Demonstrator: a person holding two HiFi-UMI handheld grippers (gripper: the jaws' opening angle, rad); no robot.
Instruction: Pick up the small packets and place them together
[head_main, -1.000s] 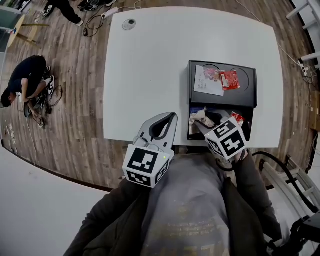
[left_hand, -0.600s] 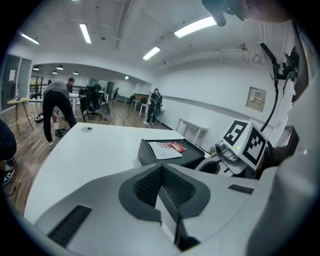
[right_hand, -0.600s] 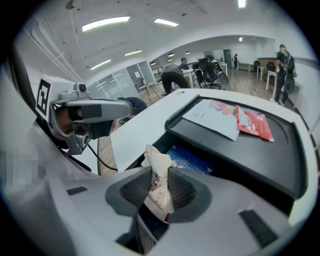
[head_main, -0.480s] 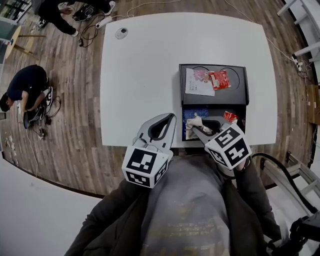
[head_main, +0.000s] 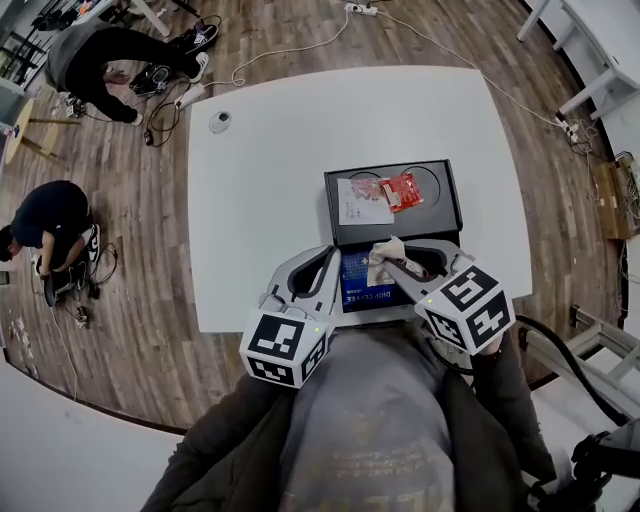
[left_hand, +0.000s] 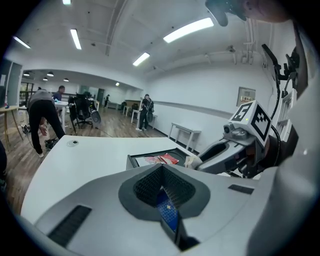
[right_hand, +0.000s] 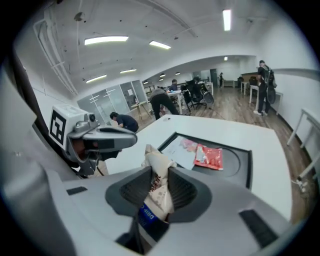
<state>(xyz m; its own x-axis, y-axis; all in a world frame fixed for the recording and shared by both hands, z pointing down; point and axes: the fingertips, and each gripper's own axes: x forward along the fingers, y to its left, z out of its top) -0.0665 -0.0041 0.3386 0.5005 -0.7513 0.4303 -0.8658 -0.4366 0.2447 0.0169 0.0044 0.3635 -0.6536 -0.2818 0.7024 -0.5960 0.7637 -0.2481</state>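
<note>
A black tray (head_main: 445, 200) lies on the white table (head_main: 270, 200), with a red packet (head_main: 402, 190) and a white packet (head_main: 356, 203) side by side on it. My right gripper (head_main: 385, 260) is shut on a cream packet (head_main: 381, 250) with a blue end, held above the tray's near part. Its jaws closed on this packet within the last second. The right gripper view shows the cream packet (right_hand: 156, 165) pinched upright and the red packet (right_hand: 209, 156) beyond. My left gripper (head_main: 330, 252) hovers beside it, shut with nothing held.
A blue printed surface (head_main: 357, 288) shows in the near black compartment under the grippers. A small round white object (head_main: 220, 122) sits at the table's far left corner. People (head_main: 50, 215) and cables (head_main: 260, 55) are on the wooden floor to the left.
My right gripper has closed on the cream packet and lifted it out of the near compartment. The left gripper has drifted a little toward the tray.
</note>
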